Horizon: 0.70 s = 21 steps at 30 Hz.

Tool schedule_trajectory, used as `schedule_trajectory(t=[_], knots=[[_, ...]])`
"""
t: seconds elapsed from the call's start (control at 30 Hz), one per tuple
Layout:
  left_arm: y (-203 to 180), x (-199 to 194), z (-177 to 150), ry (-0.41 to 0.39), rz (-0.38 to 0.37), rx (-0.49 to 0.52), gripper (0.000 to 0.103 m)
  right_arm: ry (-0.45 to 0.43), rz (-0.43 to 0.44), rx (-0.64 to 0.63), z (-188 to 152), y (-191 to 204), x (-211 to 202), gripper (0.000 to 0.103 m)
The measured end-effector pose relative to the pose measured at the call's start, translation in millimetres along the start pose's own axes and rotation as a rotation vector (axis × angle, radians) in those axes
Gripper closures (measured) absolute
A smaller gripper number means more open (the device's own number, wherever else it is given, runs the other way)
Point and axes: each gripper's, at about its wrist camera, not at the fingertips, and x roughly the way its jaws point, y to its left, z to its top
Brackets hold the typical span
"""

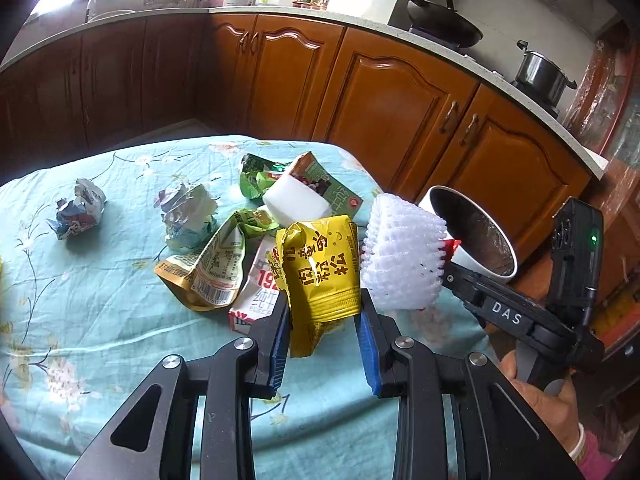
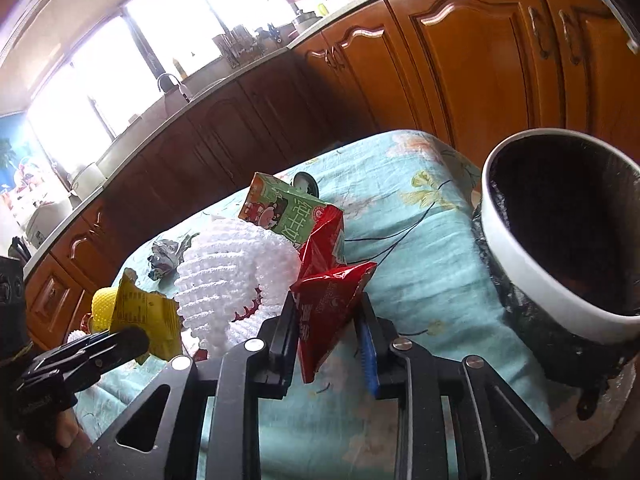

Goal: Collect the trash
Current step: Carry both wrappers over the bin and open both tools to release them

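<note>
My left gripper [image 1: 322, 312] is shut on a yellow snack packet [image 1: 320, 268] and holds it above the teal tablecloth [image 1: 100, 300]. My right gripper [image 2: 330, 312] is shut on a red snack wrapper [image 2: 328, 300], next to a white foam fruit net [image 2: 236, 268]. The net also shows in the left wrist view [image 1: 400, 252]. The white-rimmed bin with a black liner [image 2: 560, 240] stands at the table's right edge; it shows in the left wrist view too [image 1: 476, 232]. The yellow packet shows in the right wrist view [image 2: 144, 312].
More trash lies on the table: two crumpled paper balls [image 1: 78, 208] [image 1: 186, 214], a green milk carton [image 1: 324, 184], a white foam block [image 1: 294, 200], green wrappers [image 1: 256, 178] and a flattened pouch [image 1: 212, 268]. Wooden kitchen cabinets [image 1: 392, 112] stand behind.
</note>
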Motion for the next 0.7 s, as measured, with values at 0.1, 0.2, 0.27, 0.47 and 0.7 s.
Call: schedule_trajectory(t=[0.1, 0.2, 0.27, 0.47, 0.7], knots=[[-9, -7, 4, -0.011, -0.024, 0.016, 0.073, -0.025, -0.031, -0.092, -5, 9, -25, 0.076], [-17, -14, 4, -0.024, -0.042, 0.033, 0.073, -0.023, -0.083, -0.182, -16, 14, -38, 0.075], [-20, -16, 4, -0.030, -0.039, 0.042, 0.073, 0.002, -0.098, -0.183, -20, 9, -38, 0.067], [-24, -17, -2, -0.022, -0.025, 0.046, 0.073, 0.033, -0.052, -0.091, -32, -9, -39, 0.057], [-30, -19, -1, -0.021, -0.021, 0.054, 0.073, 0.026, -0.041, -0.007, -28, -23, -30, 0.057]])
